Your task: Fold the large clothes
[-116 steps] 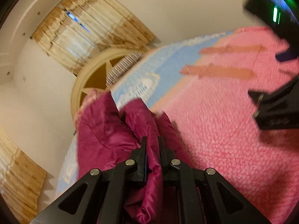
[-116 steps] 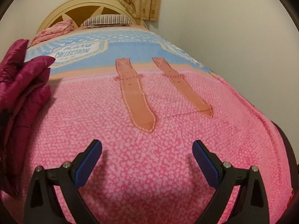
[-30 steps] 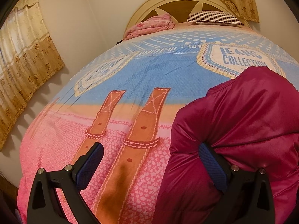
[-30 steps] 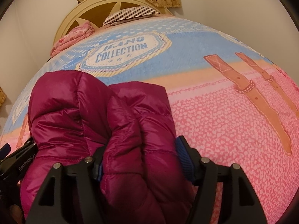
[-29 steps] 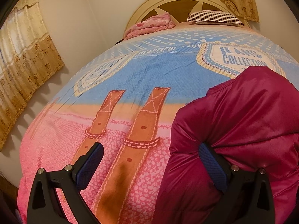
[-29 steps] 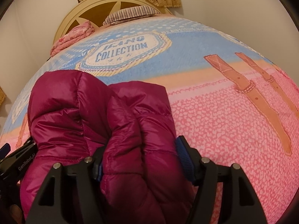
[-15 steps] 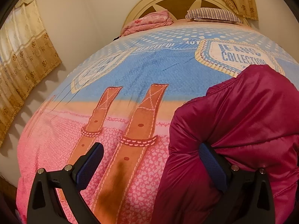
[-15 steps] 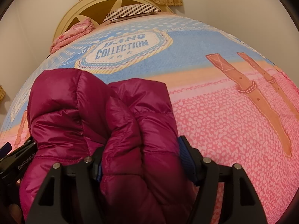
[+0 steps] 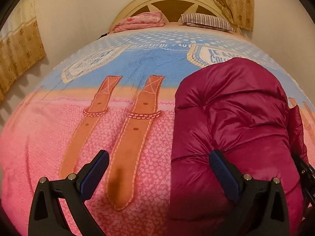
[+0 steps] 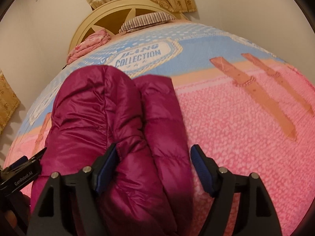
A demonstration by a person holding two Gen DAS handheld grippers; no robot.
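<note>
A magenta puffer jacket [image 9: 236, 122] lies folded into a thick bundle on the pink and blue bedspread [image 9: 49, 129]. It also shows in the right wrist view [image 10: 110, 122]. My left gripper [image 9: 157, 169] is open at the bundle's left edge, with its right finger [image 9: 222, 169] pressed against the jacket and its left finger over the bedspread. My right gripper [image 10: 154, 165] is open, with its jaws standing either side of the bundle's near right part. The left gripper's body [image 10: 21, 171] shows at the left edge of the right wrist view.
A cream headboard [image 9: 173, 2] stands at the far end of the bed, with a striped pillow [image 9: 206, 20] and a folded pink blanket [image 9: 137, 22] before it. Curtains [image 9: 17, 45] hang on the left wall. Brown strap prints [image 9: 133, 129] mark the bedspread.
Earlier my left gripper was shut on the jacket and carried it; now both grippers are open on the laid-down bundle. In the last second both have drawn back slightly and the right jaws have opened wider.
</note>
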